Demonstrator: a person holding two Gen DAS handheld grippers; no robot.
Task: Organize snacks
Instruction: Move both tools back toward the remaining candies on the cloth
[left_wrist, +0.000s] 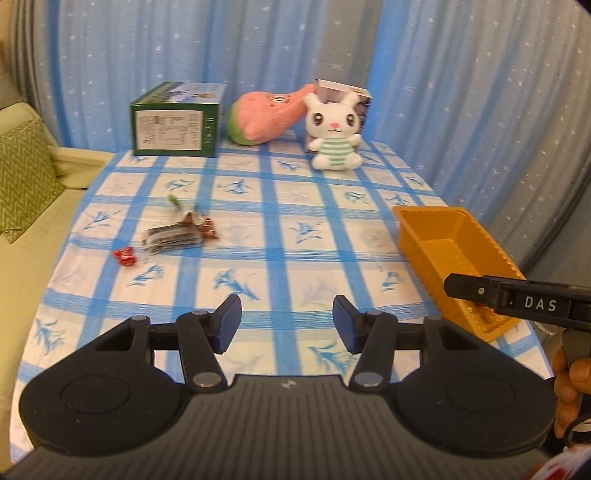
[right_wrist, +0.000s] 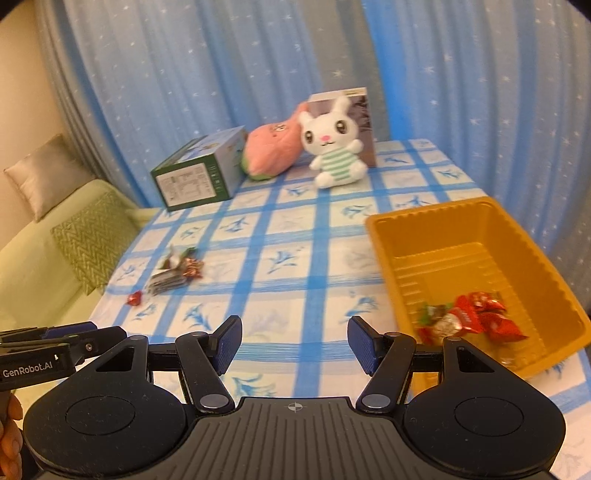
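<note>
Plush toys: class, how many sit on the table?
2, both at the table's far edge: the white rabbit leaning on a box, and the pink plush lying beside it. None looks hidden.

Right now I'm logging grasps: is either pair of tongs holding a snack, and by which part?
Nothing is held. The left tongs and right tongs both stand open and empty above the tablecloth.

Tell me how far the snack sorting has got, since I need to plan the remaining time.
Partly done. Several red-wrapped snacks already lie inside the orange tray. Nothing is in hand: the left gripper and right gripper both hang open and empty above the tablecloth. Still left on the cloth: a dark packet with small wrapped pieces beside it, and a lone red candy.
</note>
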